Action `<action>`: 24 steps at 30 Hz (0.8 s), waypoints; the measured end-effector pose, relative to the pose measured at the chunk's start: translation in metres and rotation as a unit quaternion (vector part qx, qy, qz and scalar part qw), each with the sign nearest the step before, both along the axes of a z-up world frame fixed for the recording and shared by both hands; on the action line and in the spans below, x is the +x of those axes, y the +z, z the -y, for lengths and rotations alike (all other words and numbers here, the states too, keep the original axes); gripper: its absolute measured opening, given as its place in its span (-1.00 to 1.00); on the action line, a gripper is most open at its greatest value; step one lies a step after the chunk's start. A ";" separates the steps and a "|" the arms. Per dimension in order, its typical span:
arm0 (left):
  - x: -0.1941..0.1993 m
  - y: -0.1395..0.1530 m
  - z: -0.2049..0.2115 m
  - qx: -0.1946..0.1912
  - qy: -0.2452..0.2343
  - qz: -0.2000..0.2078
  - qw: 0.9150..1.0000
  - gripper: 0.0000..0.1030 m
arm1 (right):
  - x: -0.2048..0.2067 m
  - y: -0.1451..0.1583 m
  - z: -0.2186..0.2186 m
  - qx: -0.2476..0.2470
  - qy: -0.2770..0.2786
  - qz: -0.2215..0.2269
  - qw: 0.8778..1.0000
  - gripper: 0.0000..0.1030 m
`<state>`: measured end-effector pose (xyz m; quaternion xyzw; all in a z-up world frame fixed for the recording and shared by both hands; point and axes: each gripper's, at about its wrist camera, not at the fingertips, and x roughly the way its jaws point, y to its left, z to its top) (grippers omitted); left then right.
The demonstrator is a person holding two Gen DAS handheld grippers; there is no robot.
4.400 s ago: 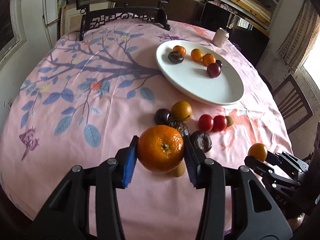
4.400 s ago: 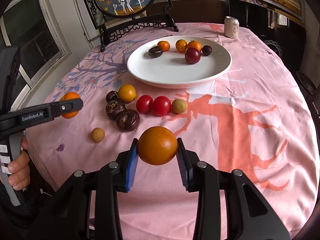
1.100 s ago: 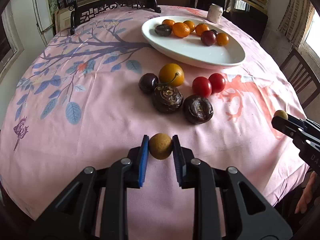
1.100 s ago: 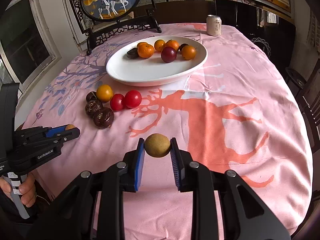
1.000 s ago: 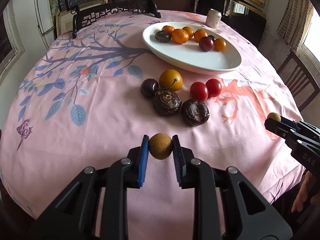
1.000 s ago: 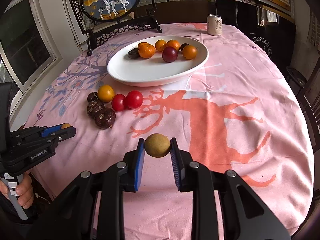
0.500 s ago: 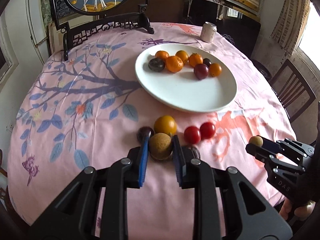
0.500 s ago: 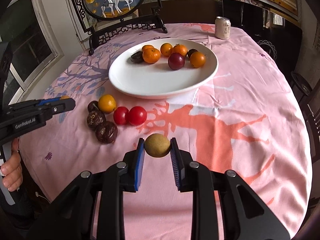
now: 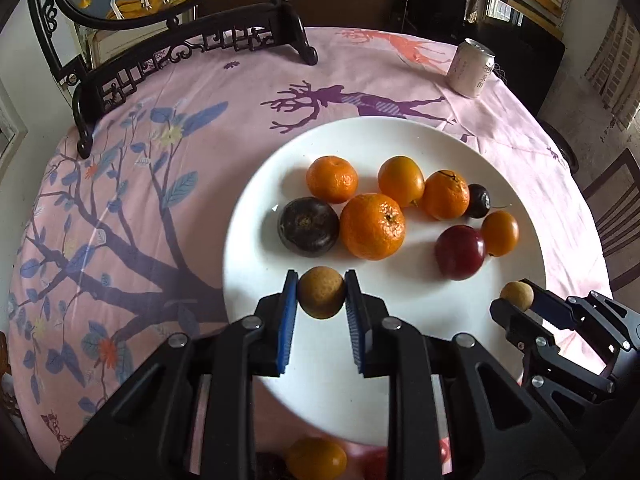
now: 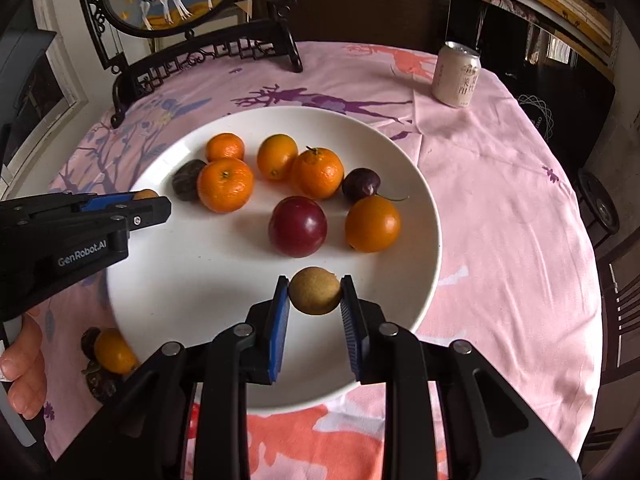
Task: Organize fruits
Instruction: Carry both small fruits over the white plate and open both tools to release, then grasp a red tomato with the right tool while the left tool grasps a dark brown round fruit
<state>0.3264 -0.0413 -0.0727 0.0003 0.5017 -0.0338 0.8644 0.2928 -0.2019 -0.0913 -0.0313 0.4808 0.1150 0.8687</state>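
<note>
Plate point(image 9: 256, 184) bare beneath both claws' longans.

Pink printed tablecloth point(image 9: 520, 152), carved dark stand point(image 9: 192, 52), wooden chair point(image 9: 616, 208)

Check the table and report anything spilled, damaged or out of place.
Nothing spilled or damaged. The can stands upright. A few fruits, including an orange one, lie on the cloth beside the plate, not yet on it.
</note>
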 end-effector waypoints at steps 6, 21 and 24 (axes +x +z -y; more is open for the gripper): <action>0.012 -0.008 0.002 0.002 -0.004 -0.006 1.000 -0.53 | 0.013 -0.008 0.002 0.004 -0.003 0.000 1.000 -0.40; -0.143 0.033 -0.051 -0.047 0.008 0.085 0.995 0.79 | -0.122 0.028 0.007 0.034 -0.013 0.046 0.998 0.15; -0.176 0.017 -0.066 -0.059 0.017 0.078 0.995 0.79 | -0.149 0.020 0.005 0.045 -0.023 0.037 0.998 0.15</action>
